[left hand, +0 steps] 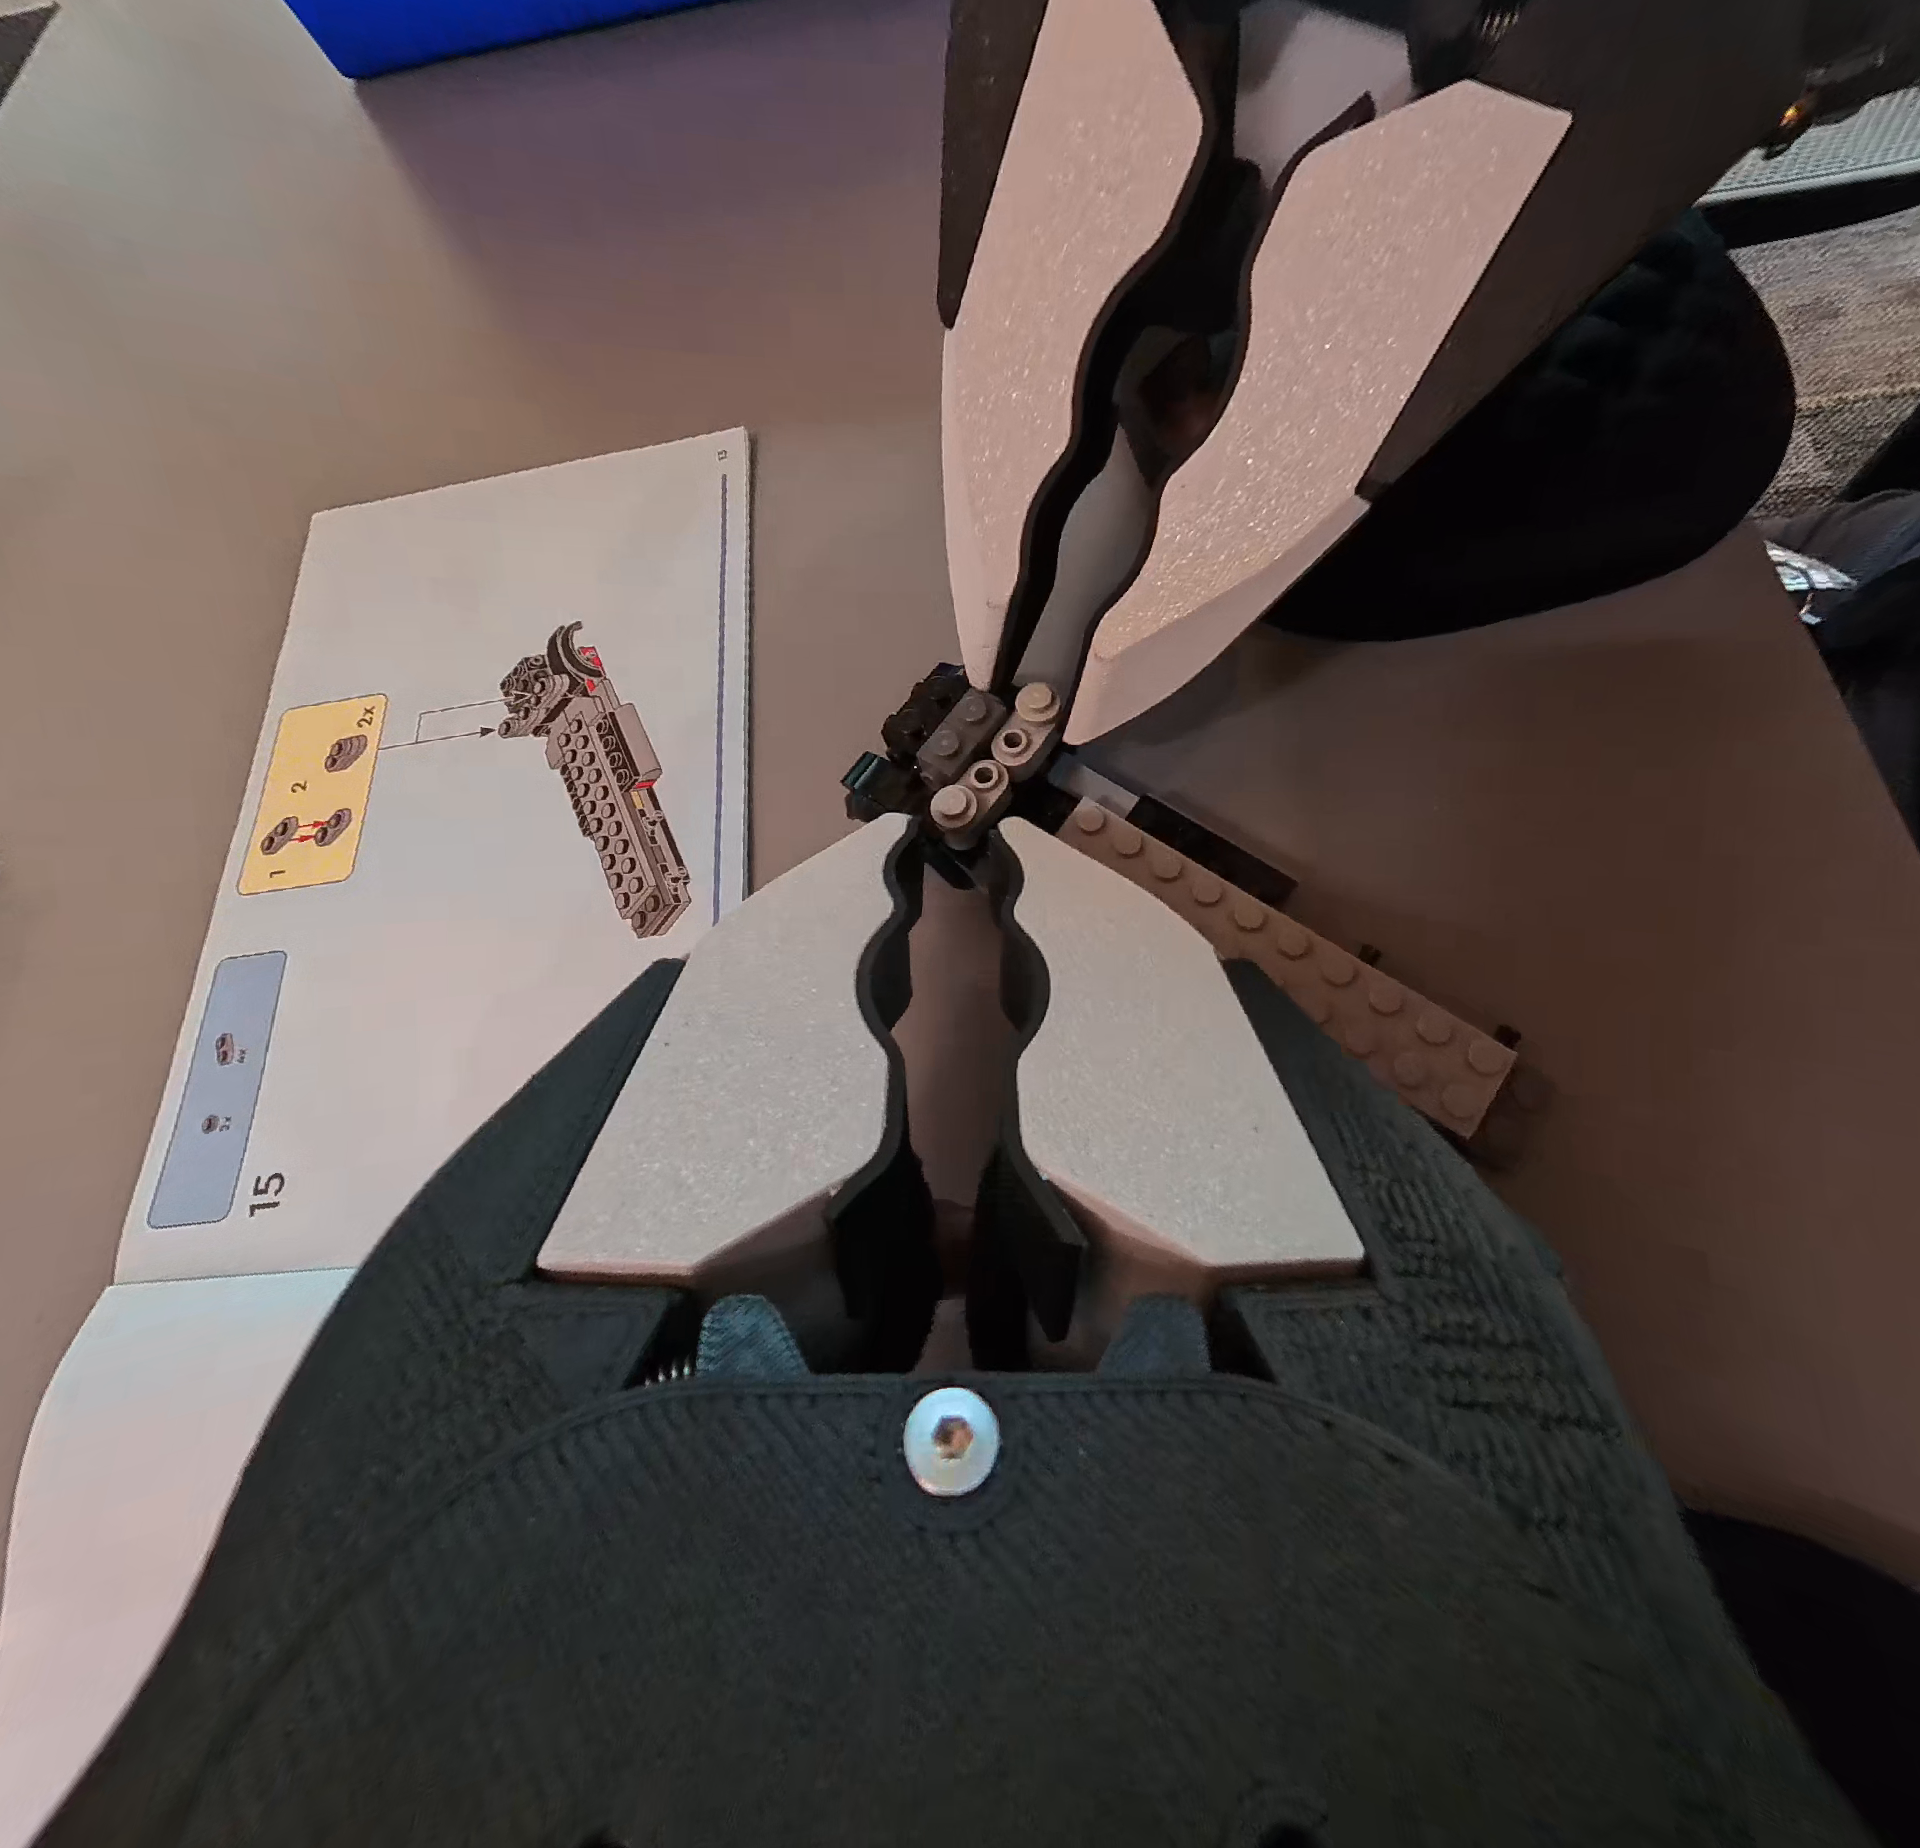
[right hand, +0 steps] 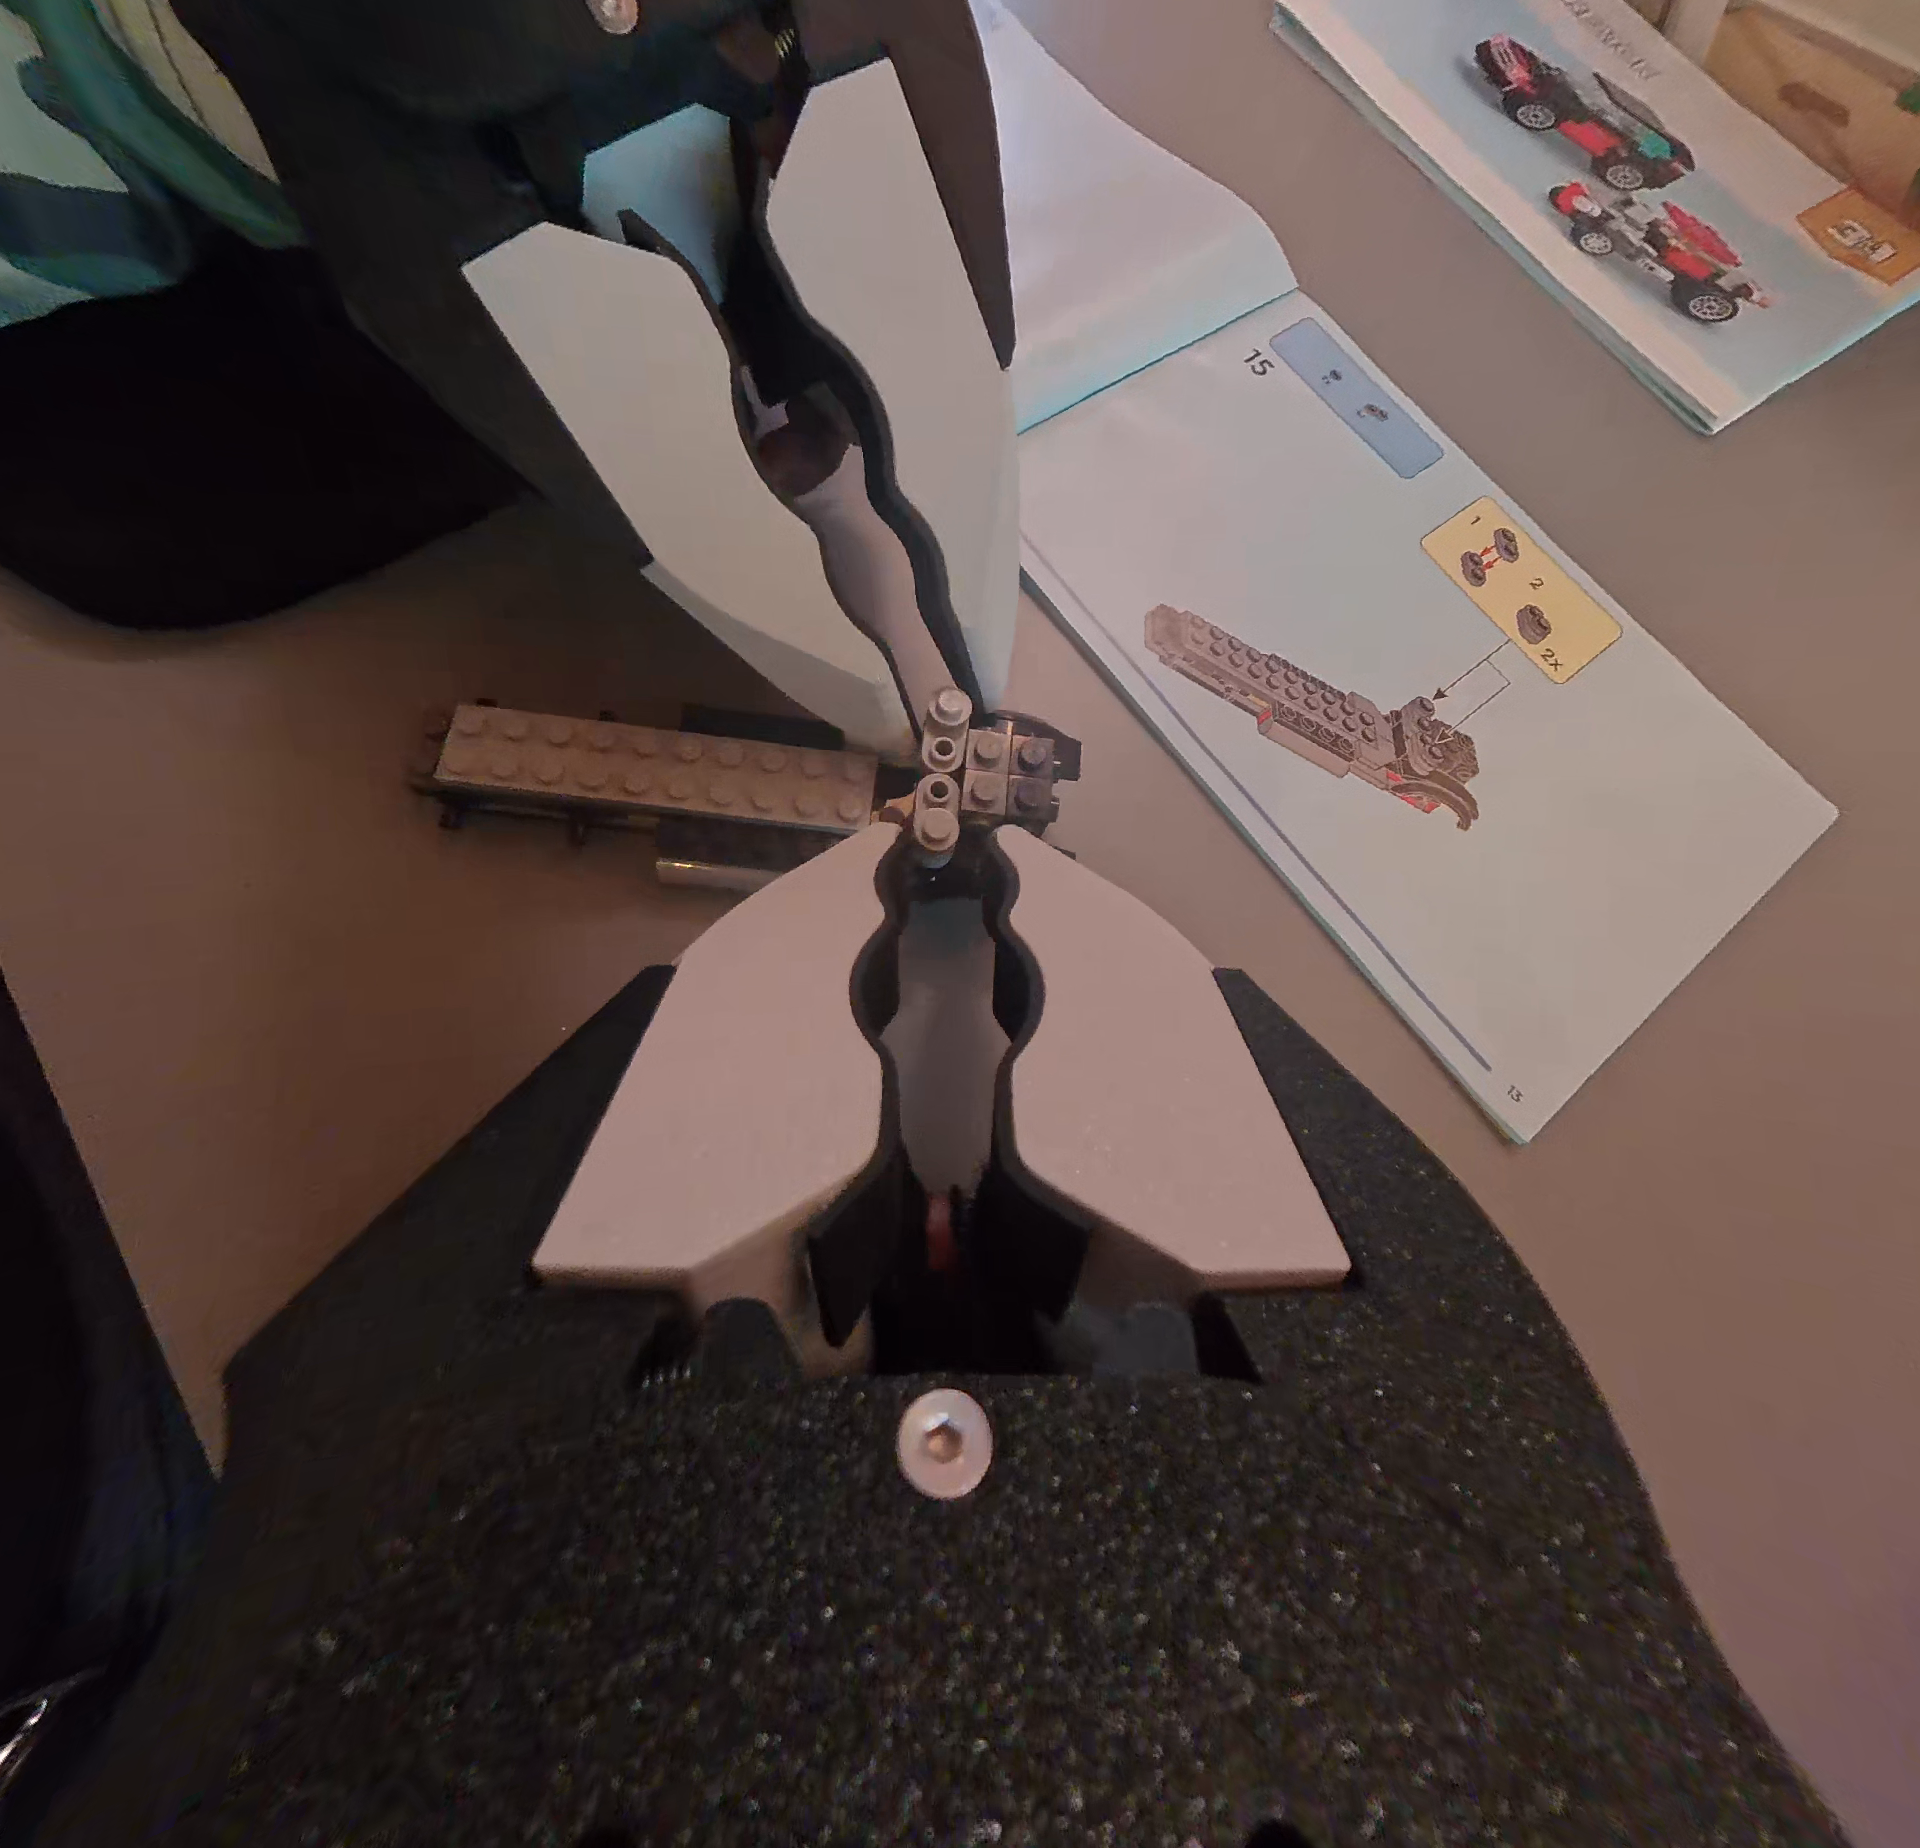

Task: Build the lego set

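While both tools meet over the grey table (left hand: 520, 271):
Left gripper (left hand: 954, 842): fingers pinched together on the near end of the grey-and-black brick model (left hand: 961, 749).
Right gripper (right hand: 940, 842): fingers likewise clamped on the model's (right hand: 987, 759) studded front block, opposite the left gripper (right hand: 961, 702).
Model: its long tan studded plate (left hand: 1299, 977) stretches along the table.
Open instruction booklet (left hand: 499, 759): flat, just beside the model.
Second closed booklet (right hand: 1621, 167): well apart.

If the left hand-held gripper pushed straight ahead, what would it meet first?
The small grey studded block already at its tips; right behind that come the right hand-held gripper fingertips, though depth is hard to judge.
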`<action>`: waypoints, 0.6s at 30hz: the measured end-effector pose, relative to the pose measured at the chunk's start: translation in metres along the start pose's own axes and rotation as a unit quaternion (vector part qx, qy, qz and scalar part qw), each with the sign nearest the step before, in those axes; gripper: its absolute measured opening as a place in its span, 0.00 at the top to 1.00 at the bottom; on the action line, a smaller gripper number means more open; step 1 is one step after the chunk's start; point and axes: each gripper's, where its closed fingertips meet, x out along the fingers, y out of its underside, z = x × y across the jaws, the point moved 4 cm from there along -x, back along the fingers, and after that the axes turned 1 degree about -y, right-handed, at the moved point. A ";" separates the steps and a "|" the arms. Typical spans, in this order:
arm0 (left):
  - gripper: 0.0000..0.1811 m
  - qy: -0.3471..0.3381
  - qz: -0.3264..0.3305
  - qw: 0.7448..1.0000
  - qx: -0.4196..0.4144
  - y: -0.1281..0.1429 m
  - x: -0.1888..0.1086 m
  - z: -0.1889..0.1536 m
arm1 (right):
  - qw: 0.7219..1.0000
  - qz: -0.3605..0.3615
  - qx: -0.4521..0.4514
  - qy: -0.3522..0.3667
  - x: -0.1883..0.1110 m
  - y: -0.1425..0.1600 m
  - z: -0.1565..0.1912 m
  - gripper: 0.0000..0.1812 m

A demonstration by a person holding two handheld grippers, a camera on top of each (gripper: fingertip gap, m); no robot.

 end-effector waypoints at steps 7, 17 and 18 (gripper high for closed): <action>0.90 -0.004 0.002 1.000 -0.011 0.003 0.002 0.001 | 1.000 0.011 0.025 0.007 -0.005 0.001 0.006 0.93; 0.92 0.002 -0.013 1.000 -0.001 -0.001 0.004 -0.002 | 0.999 0.006 0.040 0.018 -0.003 0.002 0.005 0.96; 0.92 0.002 -0.014 1.000 -0.002 -0.001 0.003 -0.002 | 0.999 0.006 0.042 0.019 -0.002 0.002 0.005 0.96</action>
